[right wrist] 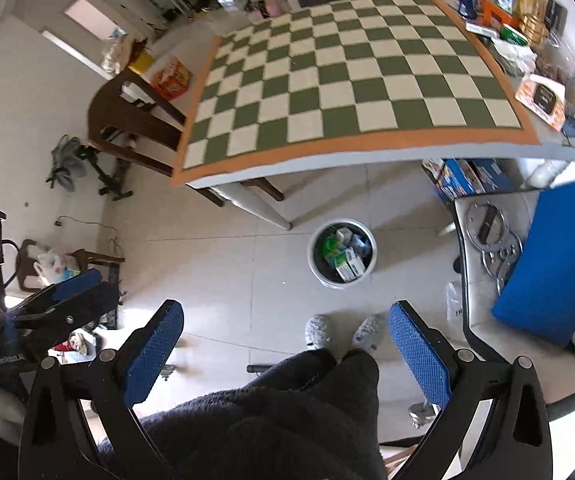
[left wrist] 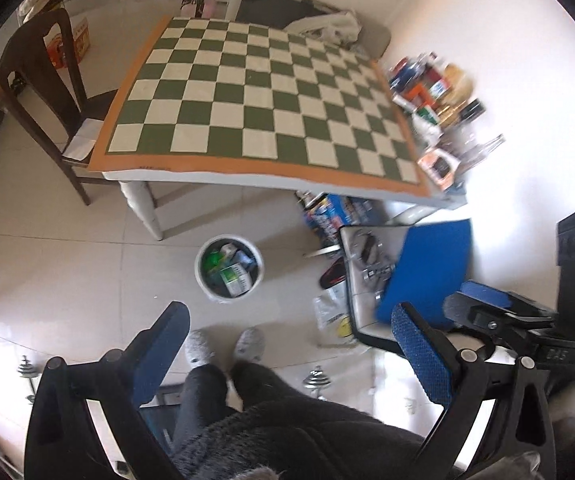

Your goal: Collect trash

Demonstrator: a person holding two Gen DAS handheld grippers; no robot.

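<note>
A white round trash bin [left wrist: 229,269] stands on the tiled floor in front of the table, holding several green and white cartons; it also shows in the right wrist view [right wrist: 342,255]. My left gripper [left wrist: 287,344] is open and empty, held high above the floor near the bin. My right gripper [right wrist: 285,340] is open and empty, also held above the floor. The right gripper shows at the right edge of the left wrist view [left wrist: 527,316]. The left gripper shows at the left edge of the right wrist view [right wrist: 63,300]. The checkered tablecloth [left wrist: 263,108] is bare.
The table [right wrist: 367,80] has bottles and boxes [left wrist: 435,104] along its right edge. A brown chair [left wrist: 47,92] stands at its left. A white chair with a blue cushion [right wrist: 547,264] and metal rings is at the right. The person's slippered feet [right wrist: 343,332] are below.
</note>
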